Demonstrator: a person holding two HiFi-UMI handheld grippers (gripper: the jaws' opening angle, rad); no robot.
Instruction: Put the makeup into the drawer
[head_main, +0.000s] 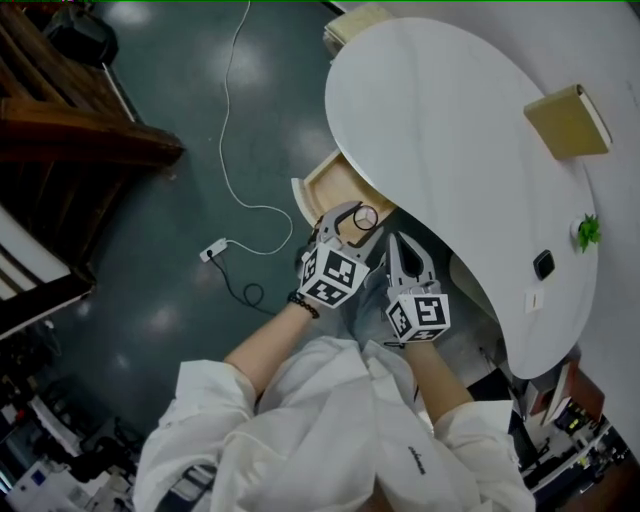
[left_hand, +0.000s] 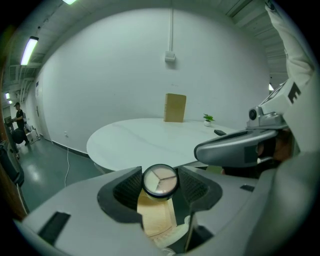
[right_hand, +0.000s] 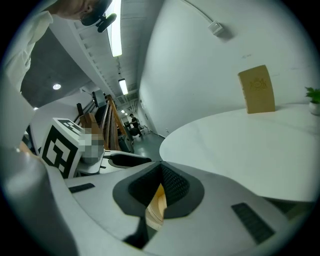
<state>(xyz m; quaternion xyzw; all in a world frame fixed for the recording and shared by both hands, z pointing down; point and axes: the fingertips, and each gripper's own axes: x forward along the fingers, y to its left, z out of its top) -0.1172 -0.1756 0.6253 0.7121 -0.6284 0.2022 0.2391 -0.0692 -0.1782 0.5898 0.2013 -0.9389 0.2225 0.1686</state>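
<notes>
1. The left gripper (head_main: 360, 222) is held in front of the torso by a forearm left bare below a rolled white sleeve (head_main: 205, 395). It is pointed forward and down at the edge of the round white table (head_main: 450, 120).
2. The left jaws are clamped on a small round makeup compact with a black rim and a three-part beige face (left_hand: 160, 181). A dark ribbed pad is pressed to each side of it.
3. The compact is held clear above the open light wooden drawer (head_main: 330, 185), which juts from under the table edge. The drawer's wooden interior is seen directly beneath the compact in the left gripper view.
4. The right gripper (head_main: 394, 244) is held just beside the left gripper, on its right, and is angled down towards the same drawer.
5. The right jaws are closed together at the tips, with nothing gripped between them.
6. A tan rectangular box (head_main: 568, 122) and a small green plant (head_main: 588, 231) are set well apart from both grippers on the far part of the table.
</notes>
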